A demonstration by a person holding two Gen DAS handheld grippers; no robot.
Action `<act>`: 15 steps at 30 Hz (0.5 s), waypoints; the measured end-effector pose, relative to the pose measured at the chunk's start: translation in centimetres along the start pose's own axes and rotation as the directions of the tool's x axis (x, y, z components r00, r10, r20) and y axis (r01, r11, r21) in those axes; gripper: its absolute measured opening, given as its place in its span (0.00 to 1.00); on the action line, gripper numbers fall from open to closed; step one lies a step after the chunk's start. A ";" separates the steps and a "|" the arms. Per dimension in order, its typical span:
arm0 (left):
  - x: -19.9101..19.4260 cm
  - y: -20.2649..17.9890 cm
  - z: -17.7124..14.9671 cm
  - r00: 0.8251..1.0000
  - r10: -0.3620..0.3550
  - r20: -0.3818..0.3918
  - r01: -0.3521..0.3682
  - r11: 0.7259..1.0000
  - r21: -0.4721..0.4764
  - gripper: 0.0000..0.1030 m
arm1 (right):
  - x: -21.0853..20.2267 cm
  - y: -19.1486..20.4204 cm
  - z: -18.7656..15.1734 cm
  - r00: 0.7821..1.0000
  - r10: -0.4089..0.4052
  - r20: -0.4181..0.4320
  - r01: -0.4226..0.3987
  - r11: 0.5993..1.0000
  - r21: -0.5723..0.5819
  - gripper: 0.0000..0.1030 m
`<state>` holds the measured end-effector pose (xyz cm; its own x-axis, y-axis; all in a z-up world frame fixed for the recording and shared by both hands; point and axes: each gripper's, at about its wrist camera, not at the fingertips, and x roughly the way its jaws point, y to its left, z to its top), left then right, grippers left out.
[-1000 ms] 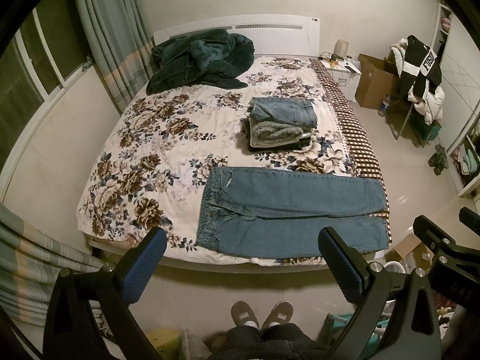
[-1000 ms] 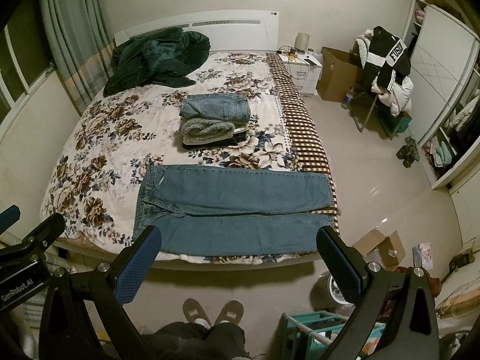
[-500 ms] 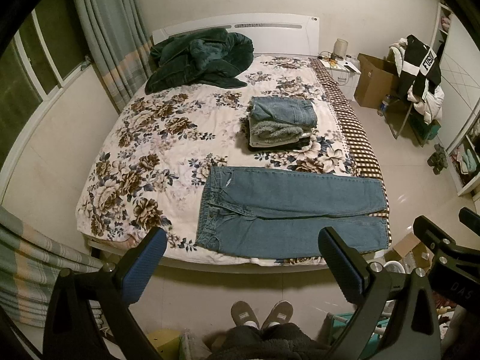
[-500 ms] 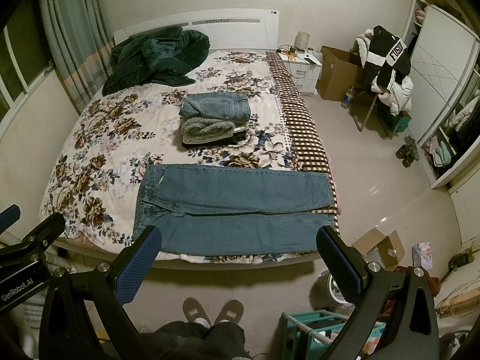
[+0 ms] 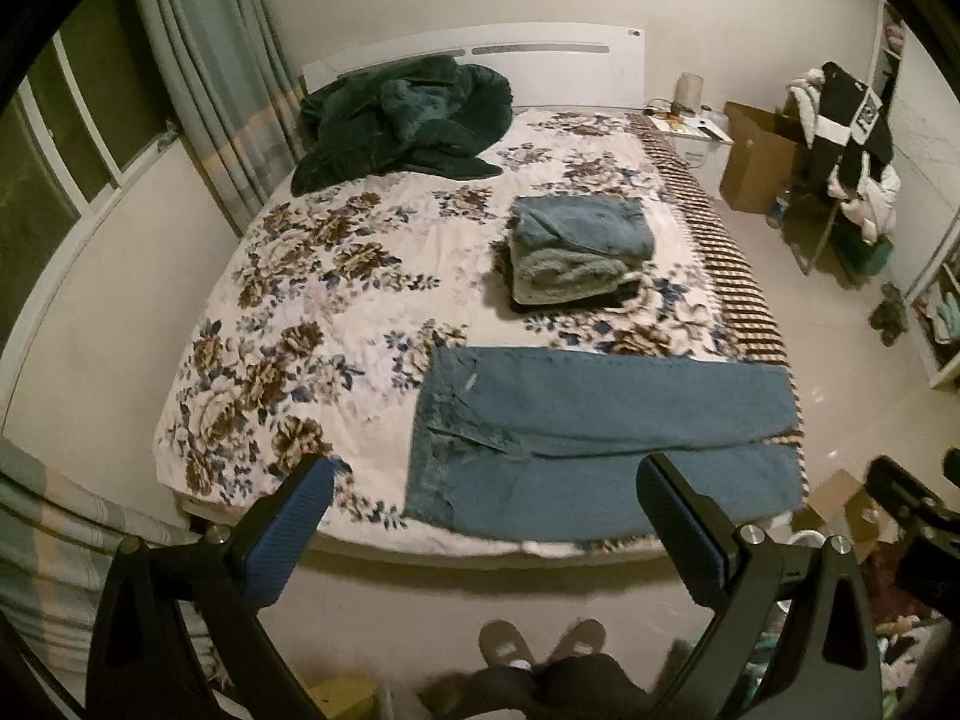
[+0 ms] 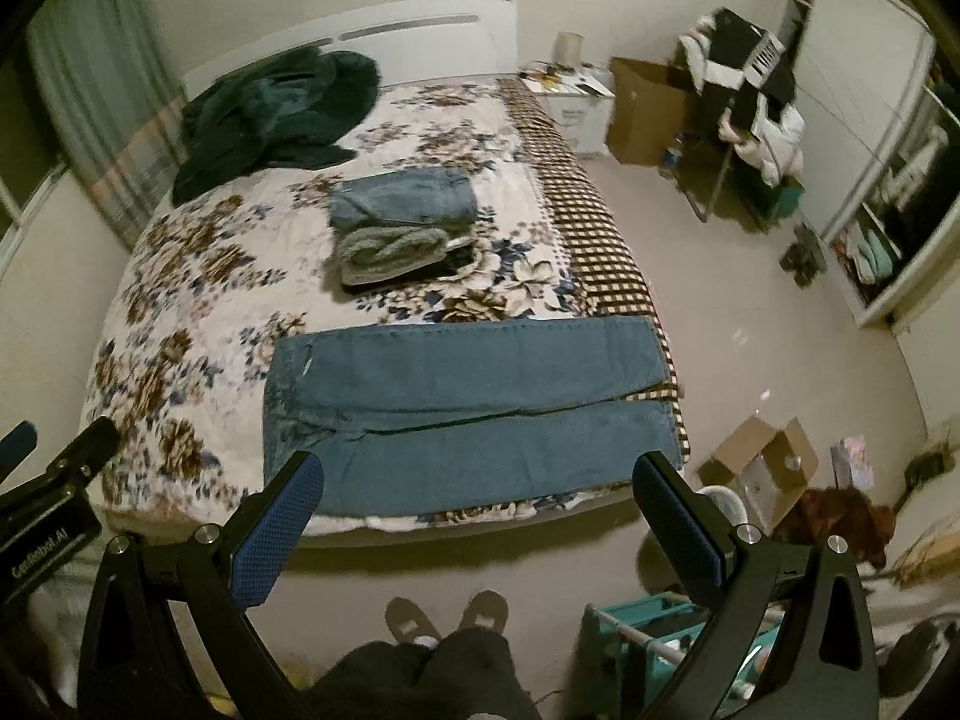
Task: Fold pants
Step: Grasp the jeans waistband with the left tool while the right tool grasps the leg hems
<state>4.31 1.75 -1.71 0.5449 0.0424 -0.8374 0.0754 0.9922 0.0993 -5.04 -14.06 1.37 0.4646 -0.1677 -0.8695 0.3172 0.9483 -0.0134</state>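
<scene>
Filling most of what lies ahead of my two grippers is the bed [image 5: 300,276], its flowered quilt running away from me toward a white headboard [image 5: 480,48] at the far end. Spread flat across the near end of that quilt, straight beyond my fingertips, are the blue jeans [image 5: 600,426], lying crosswise with the waistband off to my left and the two leg ends at the right edge of the mattress, one leg nearer me and the other just behind it. Farther on, past the jeans and well apart from them, sits a stack of folded clothes [image 5: 579,252] with a folded denim piece on top. At the far left corner, up against the headboard, a dark green coat [image 5: 402,120] lies in a heap. Off to my right, on the floor, a cardboard box [image 6: 759,468] stands open near the corner of the bed. My left gripper [image 5: 480,531] hangs in the air short of the mattress edge, its blue-padded fingers spread wide with nothing between them; my right gripper [image 6: 477,531] is held the same way, jaws wide apart and empty, above the floor. Below both, closest to me, my slippers [image 6: 447,615] point toward the bed.
</scene>
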 end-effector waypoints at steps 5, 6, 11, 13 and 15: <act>5.5 -0.2 2.8 0.999 0.045 -0.009 -0.045 0.999 -0.021 1.00 | 6.9 -1.4 3.1 0.998 -0.055 -0.034 0.058 0.994 0.088 1.00; 6.6 -0.3 3.4 0.999 0.051 -0.020 -0.051 0.998 -0.022 1.00 | 8.6 -1.8 3.8 0.997 -0.065 -0.048 0.070 0.993 0.099 1.00; 14.6 -1.8 6.7 0.989 0.087 -0.116 -0.095 0.993 -0.065 1.00 | 18.8 -3.9 8.9 0.987 -0.078 -0.137 0.097 0.985 0.141 1.00; 18.8 -2.5 8.1 0.978 0.108 -0.179 -0.126 0.987 -0.096 1.00 | 23.3 -4.9 11.0 0.982 -0.069 -0.175 0.098 0.982 0.163 1.00; 22.4 -2.9 9.2 0.965 0.121 -0.235 -0.153 0.980 -0.125 1.00 | 29.0 -6.1 13.7 0.975 -0.055 -0.215 0.097 0.977 0.190 1.00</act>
<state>24.02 -1.30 -15.82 0.3387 0.1886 -0.9218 -0.1140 0.9807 0.1588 17.80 -28.41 -16.98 0.2574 -0.1577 -0.9534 0.5125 0.8587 -0.0037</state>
